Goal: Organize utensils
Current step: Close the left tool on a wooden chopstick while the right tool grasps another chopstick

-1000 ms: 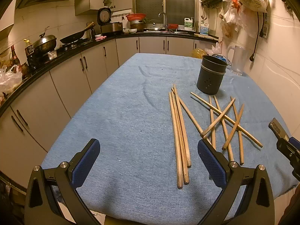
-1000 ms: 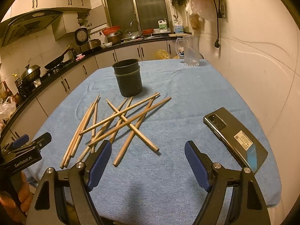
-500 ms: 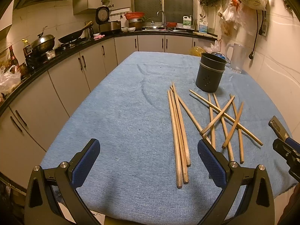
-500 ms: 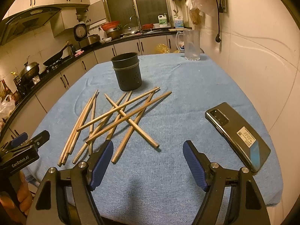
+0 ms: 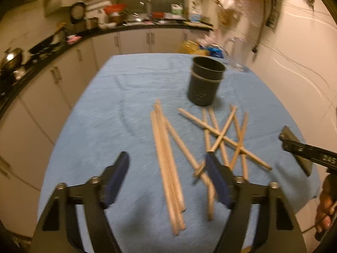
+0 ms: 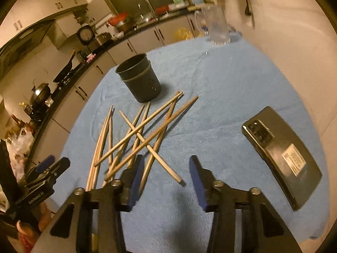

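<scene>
Both claws just narrowing, nothing gripped: left claw (image 5: 167, 178) & right claw (image 6: 165, 178) apart over chopsticks (image 6: 137, 130) on table (image 6: 221, 97); cup (image 6: 139, 78) upright.

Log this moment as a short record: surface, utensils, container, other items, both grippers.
surface: blue towel-covered table
utensils: loose wooden chopsticks, some crossed, all lying on the cloth
container: dark round utensil holder, upright, no chopsticks seen in it
other items: black smartphone face down; clear plastic jug at far edge
left gripper: jaws just closing, nothing held
right gripper: jaws just closing, nothing held
</scene>
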{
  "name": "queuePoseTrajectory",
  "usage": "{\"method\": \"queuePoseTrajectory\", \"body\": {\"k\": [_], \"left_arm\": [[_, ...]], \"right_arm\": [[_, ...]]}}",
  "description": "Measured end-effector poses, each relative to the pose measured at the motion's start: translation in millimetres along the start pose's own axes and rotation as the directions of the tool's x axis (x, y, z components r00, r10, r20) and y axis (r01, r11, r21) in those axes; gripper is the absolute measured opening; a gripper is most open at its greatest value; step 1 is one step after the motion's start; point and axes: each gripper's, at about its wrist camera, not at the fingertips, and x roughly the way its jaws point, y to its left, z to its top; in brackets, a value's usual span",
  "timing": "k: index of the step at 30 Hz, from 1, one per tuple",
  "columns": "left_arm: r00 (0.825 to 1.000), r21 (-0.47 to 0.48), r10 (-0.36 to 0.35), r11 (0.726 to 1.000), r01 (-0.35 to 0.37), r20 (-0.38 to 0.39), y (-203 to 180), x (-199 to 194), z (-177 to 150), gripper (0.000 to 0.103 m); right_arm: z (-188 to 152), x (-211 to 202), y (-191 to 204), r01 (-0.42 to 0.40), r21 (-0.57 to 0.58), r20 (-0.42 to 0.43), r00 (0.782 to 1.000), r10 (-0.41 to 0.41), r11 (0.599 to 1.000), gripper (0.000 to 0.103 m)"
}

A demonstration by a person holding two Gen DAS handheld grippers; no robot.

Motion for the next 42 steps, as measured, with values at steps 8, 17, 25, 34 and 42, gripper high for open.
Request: {"method": "queuePoseTrajectory", "body": {"k": [8,17,25,34,42], "left_arm": [[0.983,0.106,-0.118,0.985,0.133,-0.139,-44.5,41.1,60.4,0.042],[0.955,0.227,-0.096,0.96,0.162,-0.279,-109.1,106.6,76.9,0.036],[0.94,0.244,-0.018,0.964,0.108,-0.341,-125.7,149.7,82.8,0.021],[0.934,0.255,-0.037,0.958,0.134,-0.354,-133.5,150.9,84.1,0.017],[0.934,0.25,-0.065,0.955,0.16,-0.352,-129.8,145.2,83.4,0.017]], "right_arm": [[17.8,1.7,-15.5,-0.024,0.095,0.009,1.0,0.023,0.995,0.035],[23.0,3.0,-39.0,-0.044,0.131,0.009,0.999,0.043,0.99,0.035],[28.1,8.4,-50.9,-0.074,0.133,0.003,0.997,0.075,0.988,0.035],[32.7,13.5,-59.5,-0.073,0.162,-0.012,0.997,0.076,0.984,0.035],[33.7,13.8,-59.6,-0.057,0.171,-0.009,0.998,0.059,0.984,0.036]]}}
